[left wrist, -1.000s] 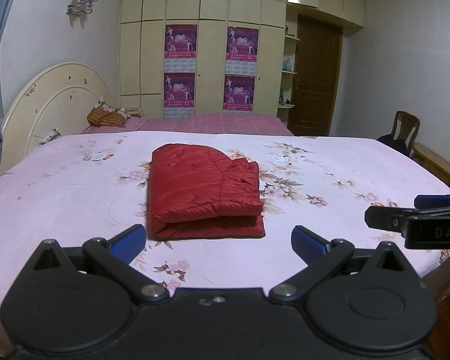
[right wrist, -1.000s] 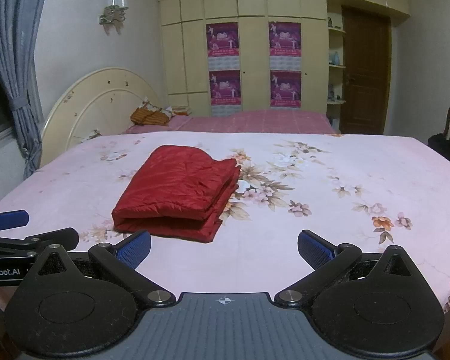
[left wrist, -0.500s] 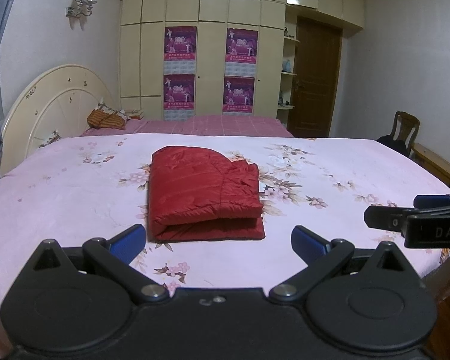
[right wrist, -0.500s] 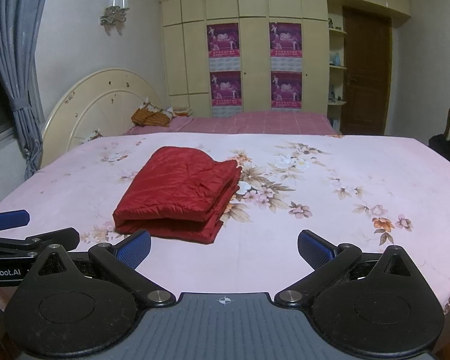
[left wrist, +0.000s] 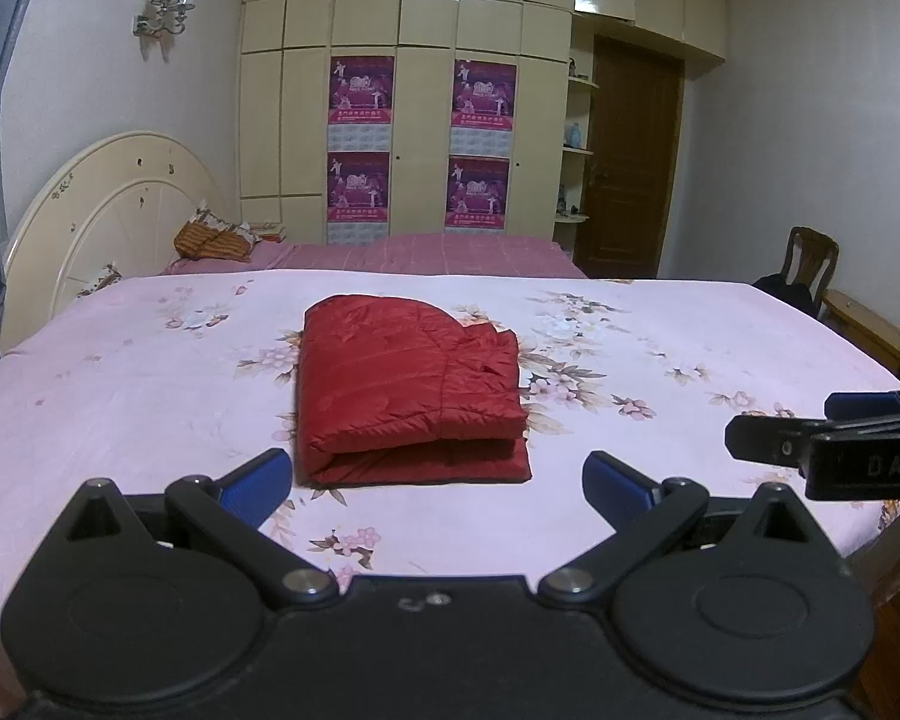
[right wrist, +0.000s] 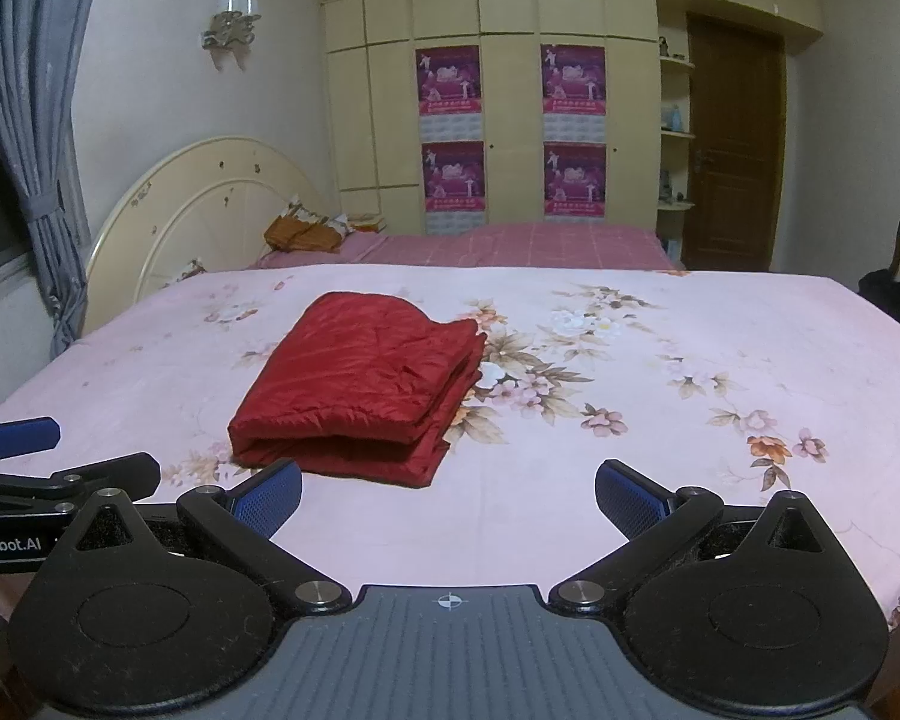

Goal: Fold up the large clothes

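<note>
Left wrist view: left gripper (left wrist: pixel 437 476) spread wide, empty, hovering at the near edge of the bed (left wrist: pixel 120 396). Folded red quilted jacket (left wrist: pixel 411 381) lies just ahead, between the finger lines, not touched. Right gripper (left wrist: pixel 834 441) pokes in at right

Right wrist view: right gripper (right wrist: pixel 448 493) spread, empty; jacket (right wrist: pixel 366 378) ahead and left, apart from its fingers. Left gripper (right wrist: pixel 18 468) at left edge
</note>
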The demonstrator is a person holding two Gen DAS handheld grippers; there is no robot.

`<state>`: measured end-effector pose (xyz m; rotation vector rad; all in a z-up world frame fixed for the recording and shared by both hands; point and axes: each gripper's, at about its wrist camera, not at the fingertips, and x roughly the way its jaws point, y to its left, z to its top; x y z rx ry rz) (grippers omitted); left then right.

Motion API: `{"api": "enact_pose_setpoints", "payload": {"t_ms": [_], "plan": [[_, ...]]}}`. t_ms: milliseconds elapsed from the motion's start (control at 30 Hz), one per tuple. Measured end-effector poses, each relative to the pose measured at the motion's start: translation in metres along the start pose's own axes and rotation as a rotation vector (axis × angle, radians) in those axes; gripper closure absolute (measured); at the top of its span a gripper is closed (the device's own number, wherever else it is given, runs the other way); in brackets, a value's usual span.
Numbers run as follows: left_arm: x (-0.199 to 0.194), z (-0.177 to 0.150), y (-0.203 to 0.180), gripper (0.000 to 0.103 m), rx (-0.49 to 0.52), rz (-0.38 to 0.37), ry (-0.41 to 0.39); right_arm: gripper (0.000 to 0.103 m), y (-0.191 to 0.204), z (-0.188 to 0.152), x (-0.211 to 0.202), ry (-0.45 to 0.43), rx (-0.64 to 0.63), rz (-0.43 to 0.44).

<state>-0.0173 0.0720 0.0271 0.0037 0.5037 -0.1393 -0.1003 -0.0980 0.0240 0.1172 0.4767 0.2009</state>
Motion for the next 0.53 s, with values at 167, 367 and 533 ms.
{"api": "enact_pose_setpoints", "payload": {"t_ms": [167, 367, 533], "plan": [[0.0007, 0.0006, 0.0023, 0.000, 0.012, 0.005, 0.003, 0.000, 0.0003, -0.0001, 0.0005, 0.000, 0.000, 0.001], [-0.0003, 0.0007, 0.0029, 0.001, 0.005, 0.003, -0.006, 0.000, -0.0005, 0.0003, 0.0039, 0.003, -0.001, 0.005], [0.0002, 0.0004, 0.0019, 0.001, 0.001, 0.009, 0.002, 0.000, -0.0023, -0.0007, 0.0054, 0.009, -0.002, 0.012]]}}
